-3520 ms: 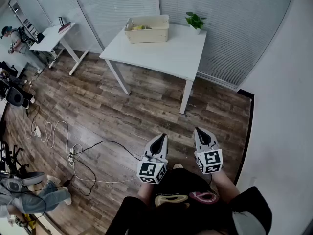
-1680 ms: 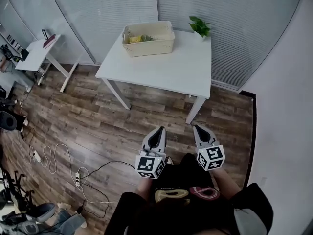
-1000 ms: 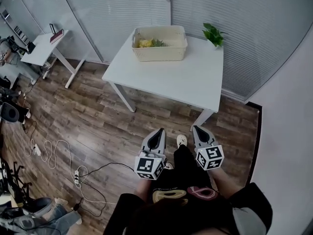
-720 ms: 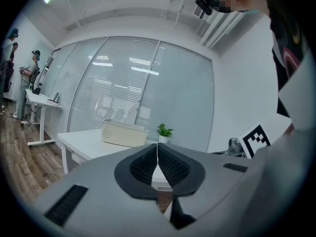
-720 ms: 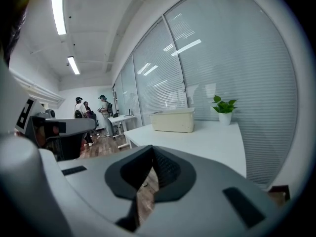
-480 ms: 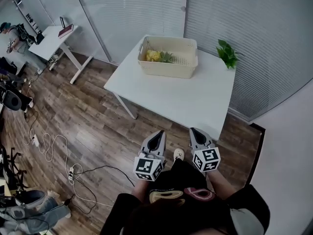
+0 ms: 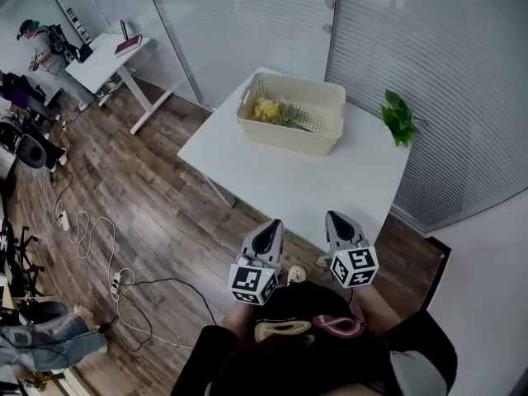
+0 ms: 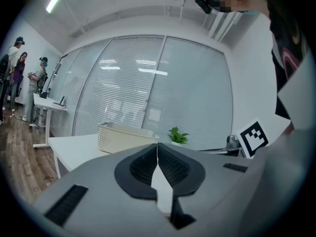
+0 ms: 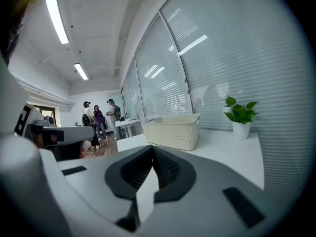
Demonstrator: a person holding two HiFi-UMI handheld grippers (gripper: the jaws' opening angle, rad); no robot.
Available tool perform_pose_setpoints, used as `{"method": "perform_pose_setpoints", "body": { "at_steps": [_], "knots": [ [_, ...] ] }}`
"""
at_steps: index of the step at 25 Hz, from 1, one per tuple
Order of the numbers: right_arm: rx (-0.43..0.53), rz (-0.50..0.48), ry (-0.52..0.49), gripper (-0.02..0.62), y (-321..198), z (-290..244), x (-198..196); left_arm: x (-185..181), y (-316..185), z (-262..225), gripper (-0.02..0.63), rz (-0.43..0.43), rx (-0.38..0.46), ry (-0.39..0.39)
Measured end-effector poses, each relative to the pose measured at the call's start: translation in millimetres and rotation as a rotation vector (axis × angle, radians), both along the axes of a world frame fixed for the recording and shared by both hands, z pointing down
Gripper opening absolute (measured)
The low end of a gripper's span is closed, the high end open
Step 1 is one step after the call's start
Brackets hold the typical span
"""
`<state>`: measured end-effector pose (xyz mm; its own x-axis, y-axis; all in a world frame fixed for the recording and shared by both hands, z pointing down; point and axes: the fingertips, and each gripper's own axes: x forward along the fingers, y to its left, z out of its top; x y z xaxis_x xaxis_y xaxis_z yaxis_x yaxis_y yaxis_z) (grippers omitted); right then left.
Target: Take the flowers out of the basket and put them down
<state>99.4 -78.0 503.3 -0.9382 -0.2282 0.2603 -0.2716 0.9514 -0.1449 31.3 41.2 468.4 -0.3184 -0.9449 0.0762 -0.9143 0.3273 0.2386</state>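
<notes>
The left tongs (image 7: 271, 225) and right tongs (image 7: 336, 219) are pressed together and hold nothing. They are at the tabletop's (image 7: 313, 190) near edge. The flowers (image 7: 276, 112) lie in the basket (image 7: 290, 140) at 12 o'clock, with bare tabletop between

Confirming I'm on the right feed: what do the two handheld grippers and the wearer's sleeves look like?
Both the left gripper and right gripper are grey tapered shells with black ribbed pads. Each carries a white cube with black square markers. The sleeves are black.
</notes>
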Motion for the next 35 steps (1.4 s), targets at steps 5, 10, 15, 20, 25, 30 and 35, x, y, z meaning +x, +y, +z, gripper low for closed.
{"method": "perform_pose_setpoints", "body": {
  "at_steps": [5, 10, 15, 20, 25, 30, 35],
  "knots": [
    [-0.018, -0.039, 0.005, 0.011, -16.3, 6.8, -9.1, -4.2, -16.8, 4.9, 0.018, -0.033, -0.013, 0.006],
    [-0.023, -0.048, -0.005, 0.011, -30.1, 4.7, -13.3, -6.6, -31.0, 2.7, 0.018, -0.041, -0.013, 0.001],
    [-0.031, -0.051, 0.005, 0.011, -38.0, 7.3, -15.2, -9.5, -40.2, 5.8, 0.018, -0.040, -0.023, -0.003],
    [-0.024, -0.015, -0.017, 0.011, -49.0, -3.2, -23.7, -20.3, -47.6, 2.3, 0.018, -0.018, -0.015, -0.001],
    [-0.023, 0.007, -0.027, 0.011, -50.8, -10.3, -39.5, -41.1, -51.6, -1.5, 0.018, 0.002, -0.012, -0.004],
    [-0.026, 0.044, -0.026, 0.011, -59.1, -14.0, -57.5, -67.7, -62.5, -2.6, 0.018, 0.034, -0.011, -0.008],
    [-0.031, 0.094, -0.014, 0.011, -65.1, -15.1, -74.7, -101.5, -71.8, -4.8, 0.018, 0.068, -0.007, -0.006]
  ]
}}
